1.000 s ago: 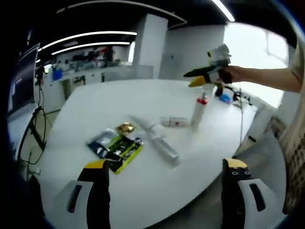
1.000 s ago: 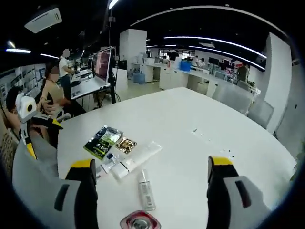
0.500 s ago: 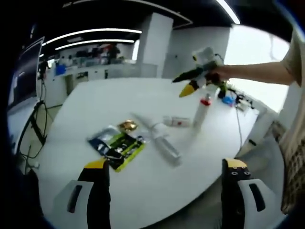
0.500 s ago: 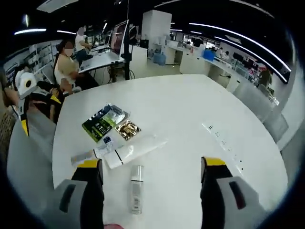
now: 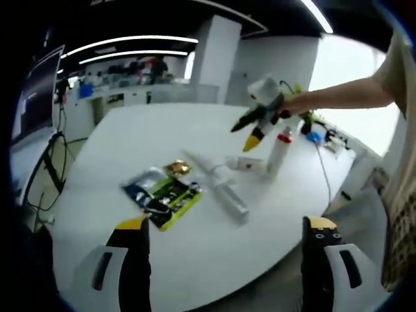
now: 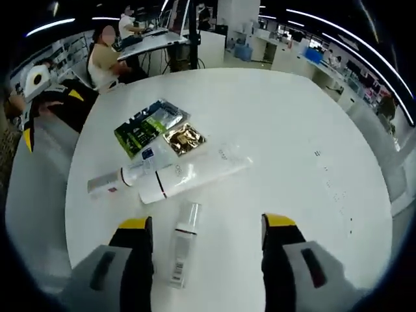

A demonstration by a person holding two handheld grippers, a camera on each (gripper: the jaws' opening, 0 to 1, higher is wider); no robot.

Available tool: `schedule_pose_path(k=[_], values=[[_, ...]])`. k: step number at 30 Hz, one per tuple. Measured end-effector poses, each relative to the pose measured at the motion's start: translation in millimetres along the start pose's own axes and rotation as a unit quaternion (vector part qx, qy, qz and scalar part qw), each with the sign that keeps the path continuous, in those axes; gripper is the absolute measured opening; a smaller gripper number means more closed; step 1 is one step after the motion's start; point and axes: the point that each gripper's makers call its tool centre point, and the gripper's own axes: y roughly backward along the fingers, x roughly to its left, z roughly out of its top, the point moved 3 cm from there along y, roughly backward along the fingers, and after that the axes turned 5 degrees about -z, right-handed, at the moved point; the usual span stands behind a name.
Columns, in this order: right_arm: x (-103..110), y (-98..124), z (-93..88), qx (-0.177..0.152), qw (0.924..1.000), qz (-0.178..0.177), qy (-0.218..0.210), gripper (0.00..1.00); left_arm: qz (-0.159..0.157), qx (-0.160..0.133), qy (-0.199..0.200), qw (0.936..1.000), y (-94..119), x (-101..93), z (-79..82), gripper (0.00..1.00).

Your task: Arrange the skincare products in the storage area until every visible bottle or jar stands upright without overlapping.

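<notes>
Black fingers (image 5: pixel 133 260) with yellow tips, grey housings, beige sleeve (image 5: pixel 398 68)

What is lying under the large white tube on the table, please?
The white tube lies across a thinner tube, whose far end it hides. Elsewhere bare table shows beneath it.

The left gripper (image 5: pixel 224 237) hangs with its two yellow-tipped fingers (image 5: pixel 131 225) spread wide above the near edge of the round white worktop (image 5: pixel 117 162). On the worktop lie a green and black packet (image 5: pixel 162 195), a gold sachet (image 5: pixel 176 169), two tubes (image 5: pixel 211 172) and a small bottle (image 5: pixel 245 163), all flat. A red-capped bottle (image 5: pixel 279 150) stands upright, and the right gripper (image 5: pixel 255 127) hovers just beside it.
</notes>
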Motion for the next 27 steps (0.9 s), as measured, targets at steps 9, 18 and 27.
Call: schedule_pose_path(k=[9, 18, 27], values=[[11, -27, -19.1, 0.052, 0.9972, 0.041, 0.034, 0.53, 0.002, 0.004, 0.007, 1.0, -1, 1.9, -2.2, 0.94], [13, -37, -29.4, 0.083, 0.9942, 0.051, 0.047, 0.44, 0.005, 0.005, 0.01, 0.9999, -1, 3.2, -2.8, 0.94], [13, -40, -34.4, 0.101, 0.9911, 0.046, 0.074, 0.23, 0.008, 0.006, 0.012, 0.9999, -1, 4.3, -3.1, 0.94]])
